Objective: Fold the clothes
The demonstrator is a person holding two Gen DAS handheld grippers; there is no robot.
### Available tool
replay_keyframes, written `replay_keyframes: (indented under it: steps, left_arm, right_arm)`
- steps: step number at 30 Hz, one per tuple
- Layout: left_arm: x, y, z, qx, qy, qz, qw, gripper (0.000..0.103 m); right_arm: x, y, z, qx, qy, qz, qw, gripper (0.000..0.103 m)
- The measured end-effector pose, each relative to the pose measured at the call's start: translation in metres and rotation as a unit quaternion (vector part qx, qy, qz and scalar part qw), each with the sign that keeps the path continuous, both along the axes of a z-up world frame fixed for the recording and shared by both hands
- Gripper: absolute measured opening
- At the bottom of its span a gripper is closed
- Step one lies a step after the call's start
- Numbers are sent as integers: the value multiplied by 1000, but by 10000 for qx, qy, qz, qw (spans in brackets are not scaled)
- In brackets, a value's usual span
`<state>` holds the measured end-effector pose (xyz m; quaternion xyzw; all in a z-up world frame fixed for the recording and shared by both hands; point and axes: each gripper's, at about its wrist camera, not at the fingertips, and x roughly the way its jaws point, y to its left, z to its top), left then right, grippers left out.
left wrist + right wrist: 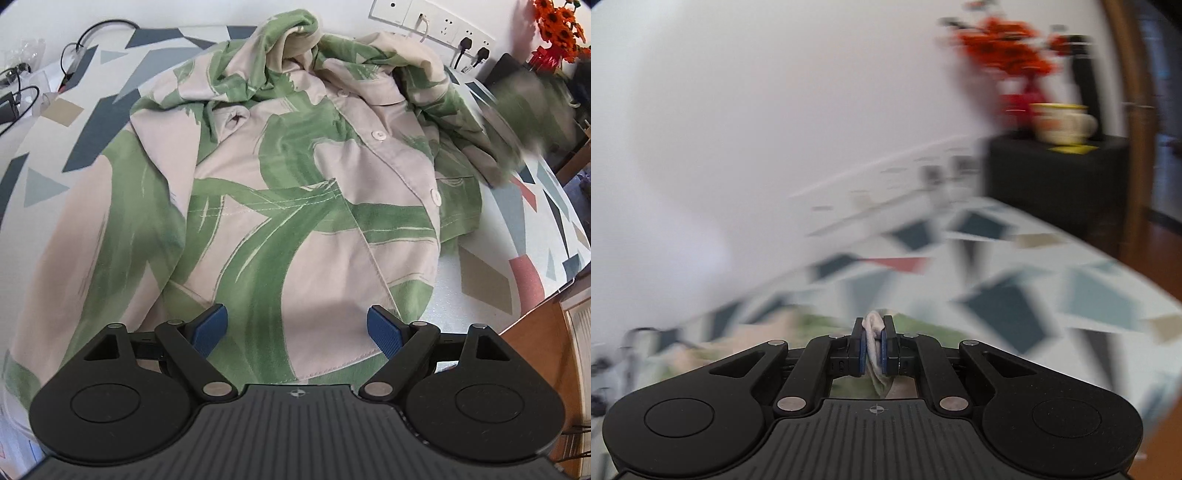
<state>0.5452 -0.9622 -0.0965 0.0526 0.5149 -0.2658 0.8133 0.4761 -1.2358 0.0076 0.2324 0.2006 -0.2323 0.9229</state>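
one shirt (280, 192) on one table (491, 280): left tool (297, 330) released, right tool (874, 350) pinching its fabric.

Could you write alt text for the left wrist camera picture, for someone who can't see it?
A crumpled green and beige button-up shirt lies spread over a table with a geometric patterned cloth. The left gripper hovers open above the shirt's near hem, holding nothing. Wall sockets and orange flowers sit behind.
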Motion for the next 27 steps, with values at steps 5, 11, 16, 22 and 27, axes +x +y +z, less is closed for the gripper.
replay_keyframes:
  steps: [5, 11, 16, 22, 27]
  left_arm:
    - [-14, -9, 12, -131, -353, -376, 9986, 89]
    - [-29, -29, 5, -289, -371, -921, 9946, 89]
    - [-23, -28, -7, -304, -197, -684, 9970, 32]
    - [4, 5, 6, -786, -130, 213, 9966, 10]
    - [18, 14, 15, -720, -241, 431, 9962, 10]
  right_arm:
    - [62, 56, 35, -323, -399, 1730, 9836, 33]
    - [63, 62, 23, -669, 311, 2351, 9692, 51]
    - [20, 24, -28, 249, 946, 2095, 9729, 48]
    - [-23, 21, -109, 705, 1612, 1752, 9687, 48]
    - [-7, 20, -130, 1175, 1342, 1266, 9758, 18]
